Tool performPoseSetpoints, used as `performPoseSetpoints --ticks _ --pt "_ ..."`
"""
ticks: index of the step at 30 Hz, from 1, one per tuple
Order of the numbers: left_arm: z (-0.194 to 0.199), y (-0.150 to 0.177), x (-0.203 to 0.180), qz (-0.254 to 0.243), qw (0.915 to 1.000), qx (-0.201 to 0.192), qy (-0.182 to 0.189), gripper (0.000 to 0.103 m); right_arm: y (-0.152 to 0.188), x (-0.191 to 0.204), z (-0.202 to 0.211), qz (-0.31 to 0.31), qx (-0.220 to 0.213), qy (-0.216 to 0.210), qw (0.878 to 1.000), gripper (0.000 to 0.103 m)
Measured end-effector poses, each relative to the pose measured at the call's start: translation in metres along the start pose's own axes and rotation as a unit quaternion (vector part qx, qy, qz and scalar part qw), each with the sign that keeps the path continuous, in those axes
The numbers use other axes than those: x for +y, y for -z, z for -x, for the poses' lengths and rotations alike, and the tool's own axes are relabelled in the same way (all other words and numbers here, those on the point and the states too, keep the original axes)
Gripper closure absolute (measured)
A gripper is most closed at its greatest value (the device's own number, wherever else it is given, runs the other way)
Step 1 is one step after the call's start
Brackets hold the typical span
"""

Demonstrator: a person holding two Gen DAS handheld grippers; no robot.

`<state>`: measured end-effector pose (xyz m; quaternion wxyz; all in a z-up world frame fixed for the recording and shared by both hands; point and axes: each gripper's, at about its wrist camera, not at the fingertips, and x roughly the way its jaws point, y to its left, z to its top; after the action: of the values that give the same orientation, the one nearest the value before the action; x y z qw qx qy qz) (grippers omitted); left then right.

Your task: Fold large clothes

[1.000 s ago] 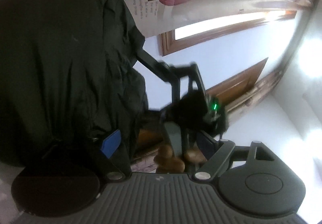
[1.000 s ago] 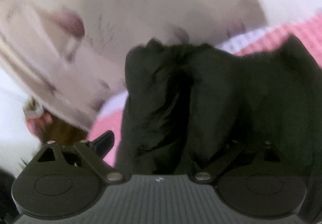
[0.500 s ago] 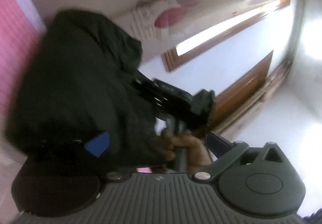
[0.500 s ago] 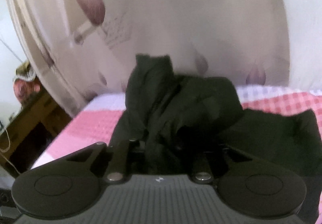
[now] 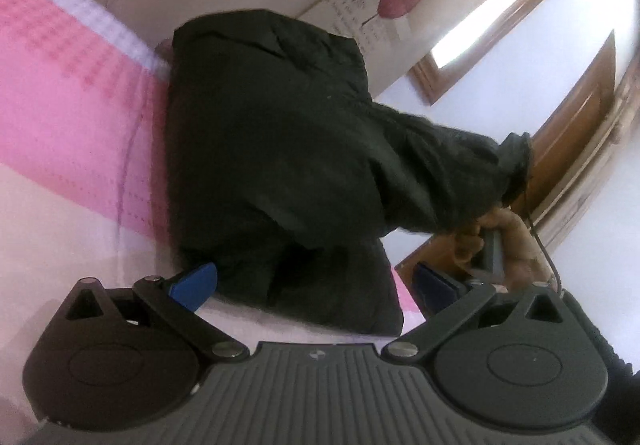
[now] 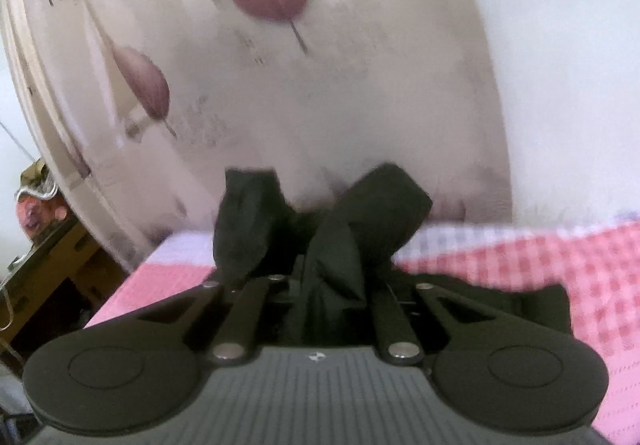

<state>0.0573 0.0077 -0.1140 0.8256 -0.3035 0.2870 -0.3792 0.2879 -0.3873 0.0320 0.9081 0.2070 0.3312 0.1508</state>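
A large black garment [image 5: 288, 149] lies bunched on the pink checked bed sheet [image 5: 68, 105]. In the left wrist view my left gripper [image 5: 316, 281] is open, its blue pads wide apart, with the garment's near edge between them and not clamped. One part of the garment stretches right toward the hand holding the other gripper [image 5: 496, 237]. In the right wrist view my right gripper [image 6: 320, 281] is shut on a raised fold of the black garment [image 6: 340, 245], which bunches up above the fingers.
A cream curtain with purple leaf prints [image 6: 280, 65] hangs behind the bed. A wooden window frame [image 5: 472, 57] and a wooden door [image 5: 580, 117] are on the right. A wooden cabinet [image 6: 48, 265] stands left of the bed [image 6: 580, 265].
My left gripper has let go of the garment and opened, and the garment has dropped onto the bed. My right gripper has closed on a fold and lifted it.
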Motion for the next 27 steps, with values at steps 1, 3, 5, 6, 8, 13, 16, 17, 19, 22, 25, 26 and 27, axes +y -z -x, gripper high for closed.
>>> performPoseSetpoints --ticks 1,3,5,6,8,13,16,17,19,22,25,26,27 --pt "-0.004 0.0 0.0 0.0 1.0 0.002 -0.003 0.001 0.005 -0.008 -0.006 -0.019 0.013 0.002 1.0 0.09" --pt "-0.01 0.001 0.001 0.007 1.0 0.001 -0.001 0.001 0.013 -0.022 -0.015 -0.042 0.036 -0.007 0.998 0.071" --pt "-0.015 0.001 0.001 0.003 1.0 0.002 -0.001 0.001 0.018 -0.032 -0.014 -0.049 0.033 0.021 0.998 0.028" --pt "-0.017 0.002 0.002 0.0 1.0 0.006 -0.001 0.001 0.018 -0.036 -0.007 -0.045 0.018 0.036 0.998 0.017" --pt "-0.022 0.002 0.001 -0.002 0.9999 0.016 0.001 0.001 0.012 -0.043 0.016 -0.039 -0.023 0.088 0.995 0.018" --pt "-0.031 0.007 -0.001 -0.002 0.9996 0.028 0.005 0.001 -0.01 -0.001 0.066 0.015 -0.093 0.058 0.994 0.016" --pt "-0.035 0.01 -0.003 -0.006 0.9996 0.027 0.007 0.001 -0.015 0.04 0.031 0.051 0.003 0.005 0.999 0.017" --pt "-0.037 0.011 -0.004 -0.009 0.9995 0.028 0.006 0.001 -0.012 0.053 0.009 0.065 0.045 0.006 0.997 0.018" --pt "-0.04 0.01 -0.006 -0.014 0.9993 0.034 0.001 0.001 0.0 0.068 -0.032 0.084 0.097 0.024 0.991 0.018" --pt "-0.041 0.011 -0.006 -0.018 0.9993 0.033 -0.001 0.0 0.022 0.086 -0.076 0.129 0.148 0.019 0.98 0.069" --pt "-0.041 0.012 -0.007 -0.021 0.9992 0.033 -0.004 0.0 0.018 0.109 -0.06 0.193 0.088 0.008 0.977 0.086" --pt "-0.041 0.012 -0.007 -0.021 0.9993 0.032 -0.004 0.0 0.012 0.111 -0.046 0.194 0.064 -0.004 0.979 0.088" --pt "-0.041 0.012 -0.006 -0.02 0.9993 0.031 -0.003 0.0 0.007 0.113 -0.03 0.197 0.038 -0.006 0.98 0.089"
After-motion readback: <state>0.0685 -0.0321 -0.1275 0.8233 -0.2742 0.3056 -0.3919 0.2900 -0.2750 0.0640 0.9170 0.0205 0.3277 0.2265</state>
